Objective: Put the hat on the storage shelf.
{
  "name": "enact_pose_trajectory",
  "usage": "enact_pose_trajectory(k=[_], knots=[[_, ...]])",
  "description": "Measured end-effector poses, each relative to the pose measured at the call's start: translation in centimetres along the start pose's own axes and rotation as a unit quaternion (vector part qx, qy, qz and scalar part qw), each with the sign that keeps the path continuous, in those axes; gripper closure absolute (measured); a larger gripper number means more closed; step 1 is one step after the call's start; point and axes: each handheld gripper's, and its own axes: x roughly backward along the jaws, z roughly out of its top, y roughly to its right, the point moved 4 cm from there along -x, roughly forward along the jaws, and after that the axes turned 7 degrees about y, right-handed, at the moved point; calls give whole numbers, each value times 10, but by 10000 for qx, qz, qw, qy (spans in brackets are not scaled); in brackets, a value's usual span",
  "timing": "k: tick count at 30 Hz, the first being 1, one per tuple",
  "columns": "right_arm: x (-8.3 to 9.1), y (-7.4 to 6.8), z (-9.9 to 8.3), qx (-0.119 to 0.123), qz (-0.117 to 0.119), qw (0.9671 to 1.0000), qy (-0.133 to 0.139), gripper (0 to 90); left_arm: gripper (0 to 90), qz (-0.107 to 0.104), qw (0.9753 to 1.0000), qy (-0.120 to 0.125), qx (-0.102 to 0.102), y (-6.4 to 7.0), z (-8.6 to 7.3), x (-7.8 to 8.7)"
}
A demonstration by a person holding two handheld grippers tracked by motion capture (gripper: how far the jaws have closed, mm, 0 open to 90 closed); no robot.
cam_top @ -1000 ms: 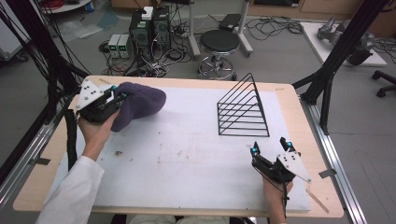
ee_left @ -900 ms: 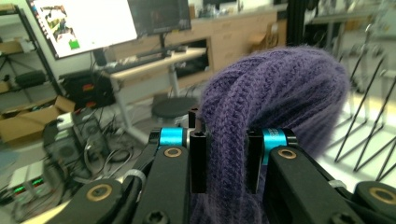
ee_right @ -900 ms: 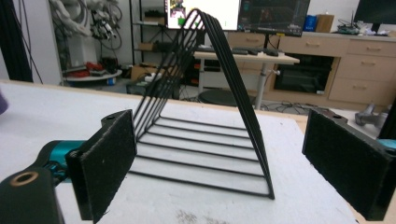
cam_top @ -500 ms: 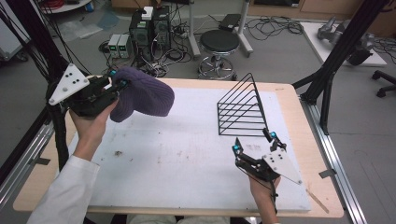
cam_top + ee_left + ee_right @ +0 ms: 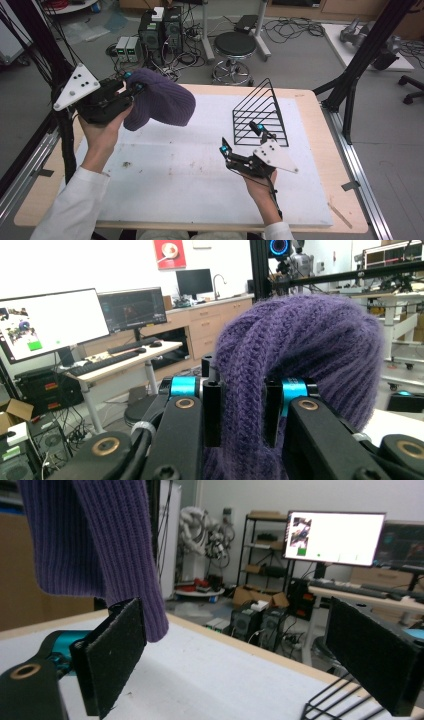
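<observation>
A purple knitted hat [image 5: 159, 103] hangs in the air over the table's far left, held up by my left gripper [image 5: 134, 87], which is shut on its edge. In the left gripper view the knit [image 5: 290, 355] is pinched between the two black jaws and bulges above them. My right gripper [image 5: 241, 138] stands open above the white mat, just left of a black wire rack [image 5: 261, 116]. In the right gripper view the hat [image 5: 95, 540] hangs at upper left, beyond the two wide-apart pads [image 5: 112, 655], and nothing lies between them.
A white mat [image 5: 175, 180] covers most of the wooden table [image 5: 320, 130]. The wire rack stands at the back right of the mat. Black frame posts [image 5: 360, 55] rise at both sides. A stool [image 5: 235, 47] and computers stand on the floor beyond.
My left gripper has lifted the hat off the mat and up to the right. My right gripper has moved left and forward from the front right edge toward the rack, still open.
</observation>
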Motion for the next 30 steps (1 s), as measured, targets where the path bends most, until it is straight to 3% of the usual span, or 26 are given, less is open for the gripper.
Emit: enact_pose_trajectory(k=[4,10,14,21,27,28,29,30], knots=[[-15,-3,-2,-30,188,9998,-114,92,785,-20,10000,7,8,1,-2,-3],[-38,-10,-3,-282,465,9984,-160,92,785,-61,9999,71,78,3,-1,-3],[-53,-20,-2,-338,805,9958,-269,93,785,-99,9999,92,87,4,0,-2],[-64,-38,-5,-259,984,9943,-324,93,785,-155,9996,67,213,7,-2,0],[-76,-46,-11,-440,1100,9923,-357,94,785,-230,9993,112,285,8,-2,1],[-77,-47,-11,-486,1126,9918,-366,115,784,-266,9989,126,361,9,-2,1],[-81,-50,-12,-585,1274,9895,-366,196,785,-285,9987,110,413,9,-2,1],[-81,-50,-12,-587,1295,9892,-362,199,785,-287,9986,107,423,9,-3,1]])
